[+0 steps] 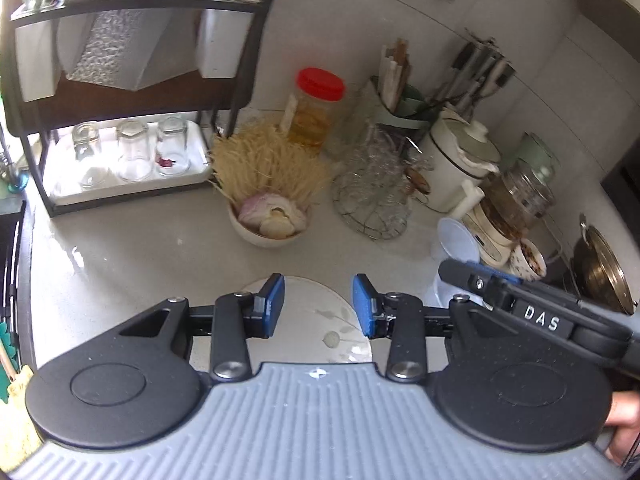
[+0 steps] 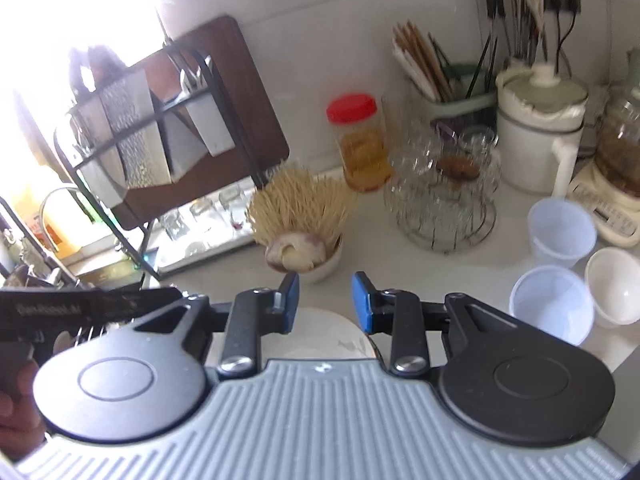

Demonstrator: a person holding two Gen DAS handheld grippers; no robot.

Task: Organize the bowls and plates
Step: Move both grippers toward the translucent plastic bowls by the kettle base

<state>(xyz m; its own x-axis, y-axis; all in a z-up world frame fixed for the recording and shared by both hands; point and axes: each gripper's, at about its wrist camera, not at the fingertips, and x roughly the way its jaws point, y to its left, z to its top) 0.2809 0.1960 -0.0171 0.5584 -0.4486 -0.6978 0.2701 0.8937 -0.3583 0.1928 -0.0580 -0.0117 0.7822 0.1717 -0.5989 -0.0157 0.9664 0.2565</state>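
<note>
A white plate with a faint leaf pattern [image 1: 316, 320] lies on the pale counter, straight under my left gripper [image 1: 318, 306], whose blue pads stand apart with nothing between them. The same plate [image 2: 320, 336] shows under my right gripper [image 2: 325, 302], which is also open and empty above it. The right gripper [image 1: 520, 304] reaches into the left wrist view from the right. A white bowl [image 2: 616, 284] and two translucent plastic cups [image 2: 554, 304] stand at the right. A white bowl holding garlic, onion and dry noodles [image 1: 268, 224] sits behind the plate.
A black dish rack [image 1: 132, 80] with upturned glasses on a white tray [image 1: 132, 152] stands at back left. A red-lidded jar [image 1: 316, 108], a wire basket of glasses [image 1: 376, 196], a utensil holder [image 2: 440, 76], a white pot [image 2: 540, 132] and appliances crowd the back right.
</note>
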